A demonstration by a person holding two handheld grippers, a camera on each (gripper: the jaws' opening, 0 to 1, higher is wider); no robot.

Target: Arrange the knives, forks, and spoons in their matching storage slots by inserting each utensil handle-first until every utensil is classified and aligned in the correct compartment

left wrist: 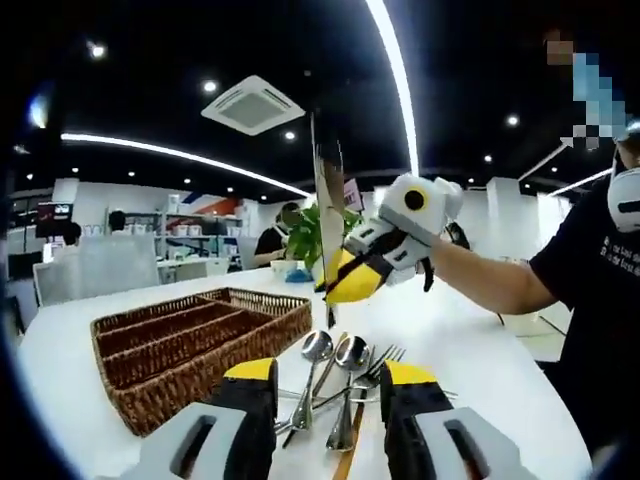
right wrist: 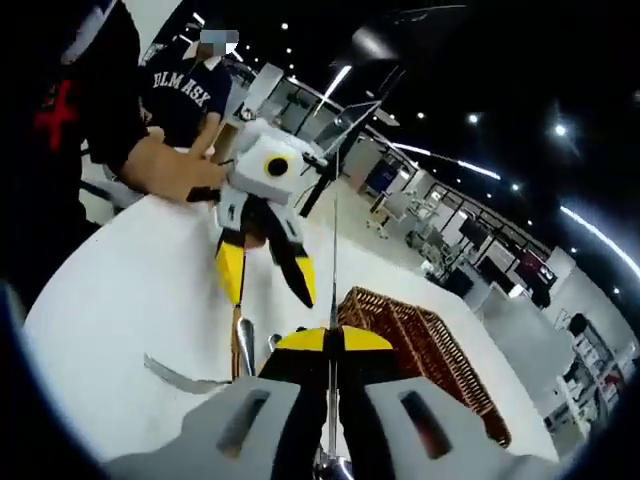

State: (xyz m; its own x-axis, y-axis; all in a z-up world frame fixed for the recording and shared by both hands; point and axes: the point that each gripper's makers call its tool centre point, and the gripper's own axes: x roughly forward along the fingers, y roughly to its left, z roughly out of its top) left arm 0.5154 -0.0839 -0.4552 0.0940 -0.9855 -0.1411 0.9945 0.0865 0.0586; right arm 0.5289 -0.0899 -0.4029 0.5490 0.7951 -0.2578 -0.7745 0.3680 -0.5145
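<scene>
So the right gripper (left wrist: 345, 283) is clamping a knife (left wrist: 328, 190) and holding it blade-up in the air, above the pile of spoons (left wrist: 332, 352) and forks (left wrist: 385, 357) that's lying on the white counter (left wrist: 480, 360). The left gripper (left wrist: 325, 385) is hanging with its jaws spread wide and nothing between them, right over that same pile. The wicker tray (left wrist: 200, 335) with its long slots is sitting just beside the utensils on the counter, nothing visibly slotted in it yet.
</scene>
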